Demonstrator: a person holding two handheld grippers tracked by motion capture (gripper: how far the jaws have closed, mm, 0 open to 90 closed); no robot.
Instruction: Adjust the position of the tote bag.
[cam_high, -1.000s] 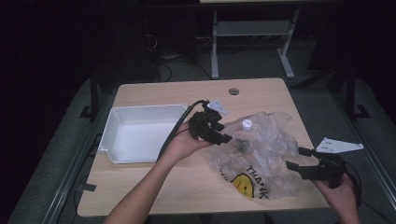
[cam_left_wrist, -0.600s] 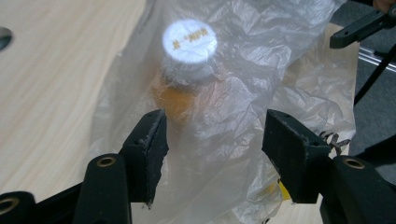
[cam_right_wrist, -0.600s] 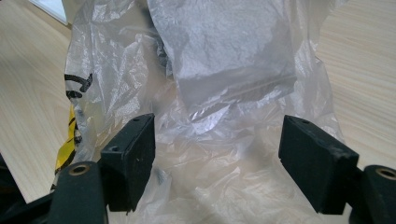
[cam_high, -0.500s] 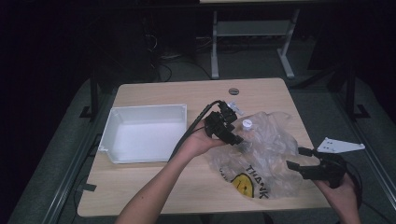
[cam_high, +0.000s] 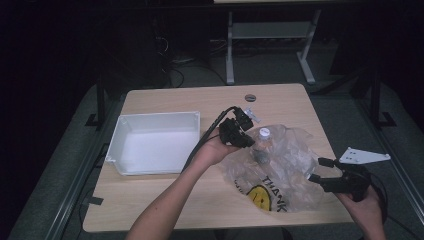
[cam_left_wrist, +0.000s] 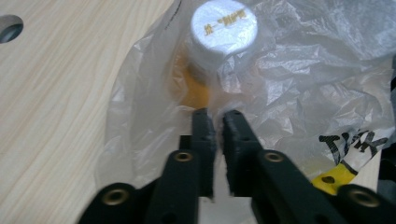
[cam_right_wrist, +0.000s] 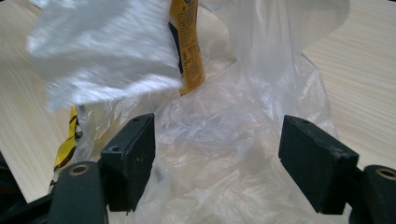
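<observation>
Plastic bag (cam_left_wrist: 289, 84) film is pinched in the just-closed left claw (cam_left_wrist: 215, 116); right claw (cam_right_wrist: 217, 140) gapes wide over it.

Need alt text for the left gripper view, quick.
The left hand-held gripper has pinched its jaws onto the clear plastic bag, just below a bottle with a silver cap inside it. Pale wooden table lies at left.

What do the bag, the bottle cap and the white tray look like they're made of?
Bag: thin clear plastic film, crinkled and glossy, with black and yellow print. Bottle cap: probably plastic, smooth pale grey with small lettering. White tray: likely rigid plastic, smooth and matte, with a rolled rim.
</observation>
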